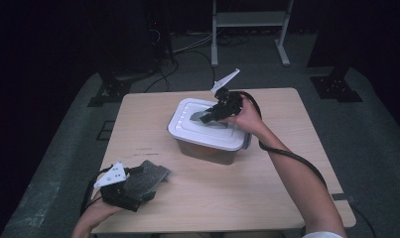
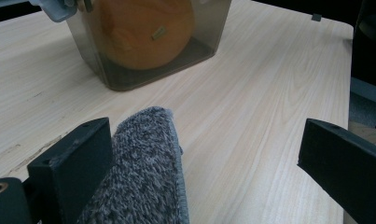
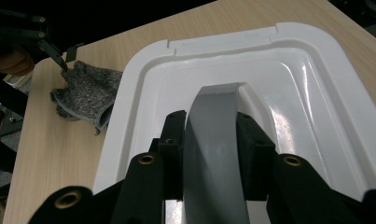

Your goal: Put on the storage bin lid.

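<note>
**Currently: right jaws clamped on lid handle, left jaws spread beside cloth**

High view: right gripper sits over the white lid of the plastic box, near the table centre. Grey handle pokes out from the jaws toward the left. Lid lies flat on the box; cannot tell whether it is latched. Left gripper rests at the near-left table corner, with the grey cloth lying flat against its front end. Cloth and box are well apart.

Left gripper view: jaws spread wide. Cloth lies on the table between them, hard up against the left-hand jaw, with a wide gap of bare table to the other jaw. No pinch. Box is farther ahead, and an orange round thing shows through its clear wall.

Right gripper view: jaws are pinching the handle, one pad on each side. It runs up between the jaws and ends just beyond their tips, over the sunken middle of the lid. Cloth lies on the table just past the lid's left rim, the other gripper's jaw tip at its far edge.
</note>
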A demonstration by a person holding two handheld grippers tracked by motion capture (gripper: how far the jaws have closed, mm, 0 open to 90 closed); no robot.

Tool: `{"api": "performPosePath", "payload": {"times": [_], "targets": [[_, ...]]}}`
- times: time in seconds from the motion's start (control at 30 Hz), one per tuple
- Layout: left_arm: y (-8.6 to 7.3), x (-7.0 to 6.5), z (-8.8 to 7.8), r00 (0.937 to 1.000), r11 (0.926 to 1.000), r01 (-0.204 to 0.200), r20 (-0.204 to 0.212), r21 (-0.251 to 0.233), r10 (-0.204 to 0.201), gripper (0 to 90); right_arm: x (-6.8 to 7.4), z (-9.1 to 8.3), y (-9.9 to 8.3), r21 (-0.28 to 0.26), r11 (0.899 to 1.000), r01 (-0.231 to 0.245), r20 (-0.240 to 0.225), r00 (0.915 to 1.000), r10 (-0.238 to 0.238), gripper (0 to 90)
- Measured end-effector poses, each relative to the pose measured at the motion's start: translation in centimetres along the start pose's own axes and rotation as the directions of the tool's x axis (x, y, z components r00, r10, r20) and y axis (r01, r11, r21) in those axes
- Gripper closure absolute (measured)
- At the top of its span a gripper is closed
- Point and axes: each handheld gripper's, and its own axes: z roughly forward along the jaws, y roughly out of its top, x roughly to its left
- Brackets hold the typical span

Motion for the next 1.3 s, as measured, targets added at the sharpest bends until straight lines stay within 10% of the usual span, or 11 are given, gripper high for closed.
{"api": "performPosePath", "payload": {"times": [0.63,1.3], "targets": [[0.1,0.0,0.2,1.0,1.0,-0.004,0.005,0.001,0.004,2.5,-0.4,0.2,-1.1,-0.023,1.0,-0.014,-0.029,0.9995,0.014,53.8],[0.0,-0.4,-0.1,1.0,1.0,-0.004,-0.003,0.0,0.004,2.5,1.2,-5.3,-2.3,-0.138,0.99,-0.034,-0.007,0.9994,0.033,38.6]]}}
